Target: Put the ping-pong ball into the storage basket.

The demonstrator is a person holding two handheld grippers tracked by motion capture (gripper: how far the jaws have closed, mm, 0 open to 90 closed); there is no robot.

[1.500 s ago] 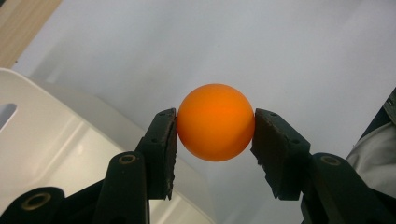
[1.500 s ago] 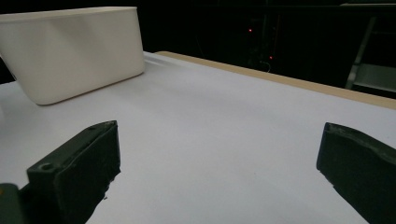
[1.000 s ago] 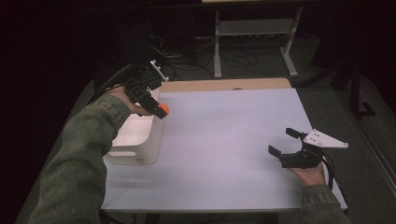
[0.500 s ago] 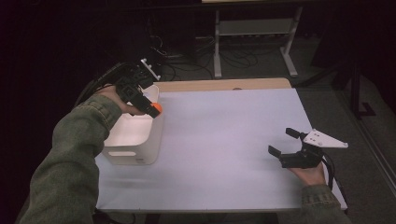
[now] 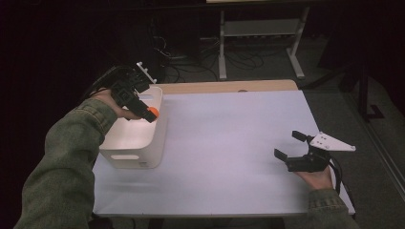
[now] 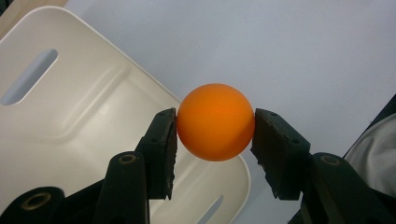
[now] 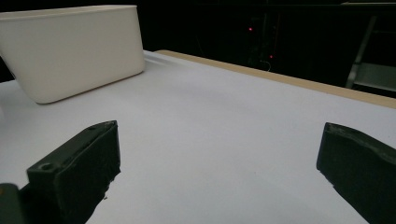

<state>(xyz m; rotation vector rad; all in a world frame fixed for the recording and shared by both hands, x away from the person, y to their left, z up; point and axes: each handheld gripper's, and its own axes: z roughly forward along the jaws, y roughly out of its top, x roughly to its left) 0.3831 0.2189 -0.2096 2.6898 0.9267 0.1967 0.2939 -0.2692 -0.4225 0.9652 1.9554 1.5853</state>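
Observation:
An orange ball (image 6: 215, 122) is pinched between the pads of my left gripper (image 6: 214, 147), which is shut on it. In the high view the left gripper (image 5: 145, 113) holds the ball (image 5: 152, 113) above the open top of a white bin (image 5: 122, 138) at the table's left side. The bin's inside (image 6: 56, 116) lies below the ball, with slot handles in its walls. My right gripper (image 5: 289, 145) rests low at the right front of the table, jaws wide apart and nothing between them. Its view looks across the white table top (image 7: 224, 140) towards the bin (image 7: 70, 46).
The white table top (image 5: 229, 143) spreads between the bin and the right gripper. A wooden strip (image 5: 224, 87) runs along the far edge. Beyond it, in the dark, stand a metal rack (image 5: 260, 33) and cables on the floor.
My left hand has drawn back and leftward with the ball, from the bin's right rim to over its opening. The right gripper has stayed where it was.

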